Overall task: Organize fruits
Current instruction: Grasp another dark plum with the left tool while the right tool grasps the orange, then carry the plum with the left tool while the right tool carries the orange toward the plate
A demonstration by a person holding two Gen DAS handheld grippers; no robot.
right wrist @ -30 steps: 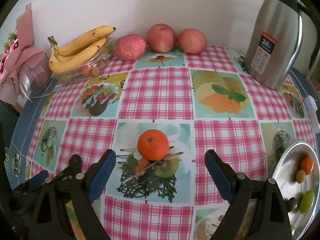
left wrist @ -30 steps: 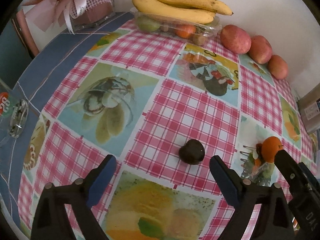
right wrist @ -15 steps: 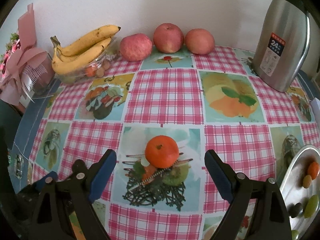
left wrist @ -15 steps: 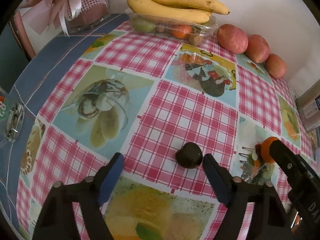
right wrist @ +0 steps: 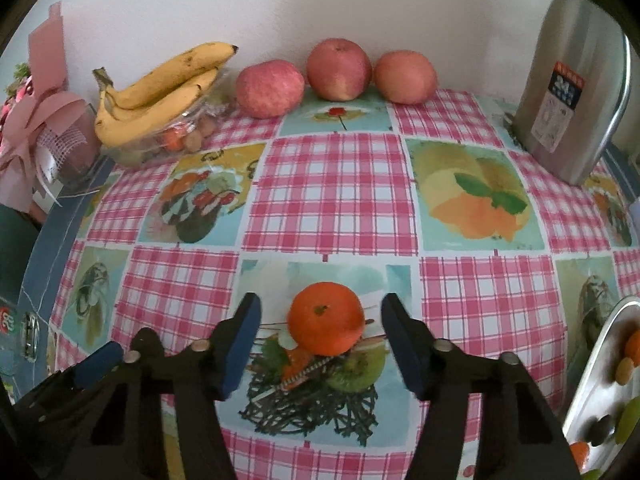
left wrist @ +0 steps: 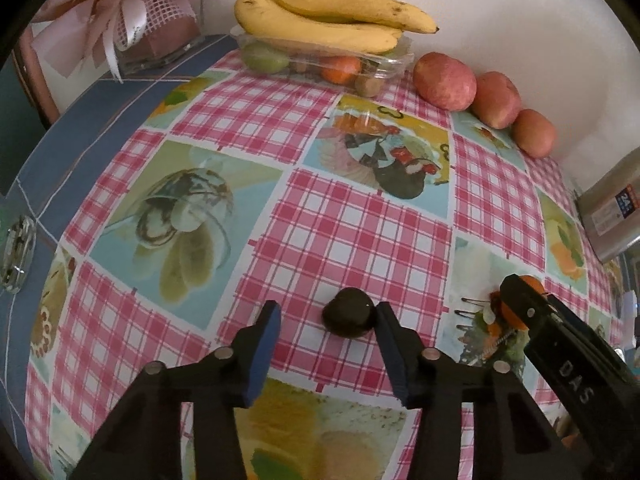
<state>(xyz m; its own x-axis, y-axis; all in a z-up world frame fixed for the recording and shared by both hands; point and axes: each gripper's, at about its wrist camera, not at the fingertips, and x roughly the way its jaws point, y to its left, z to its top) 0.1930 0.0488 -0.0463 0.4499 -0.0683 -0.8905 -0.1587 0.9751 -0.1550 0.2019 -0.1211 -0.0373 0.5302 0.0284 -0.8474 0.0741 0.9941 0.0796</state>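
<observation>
Risk of roll-away: left gripper (left wrist: 326, 330) closing off-centre, unclamped, on small dark round fruit (left wrist: 349, 312) at lower centre; right gripper (right wrist: 320, 326) closing, not touching, round orange tangerine (right wrist: 326, 317).

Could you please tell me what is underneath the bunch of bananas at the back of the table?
The bananas rest on a clear plastic container holding small fruits: one green, one orange, some brownish. The bananas hide whatever else it holds.

– How's the left gripper (left wrist: 326, 320) standing?
– Tilted down at the table, its jaws just narrowed; one blue pad (left wrist: 390, 344) looks to touch the dark fruit (left wrist: 348, 318), the other stands clear.
– And the right gripper (right wrist: 320, 322)?
– Same tilt, just beside the left, jaws also just narrowed, both clear of the orange (right wrist: 326, 318) between them
</observation>
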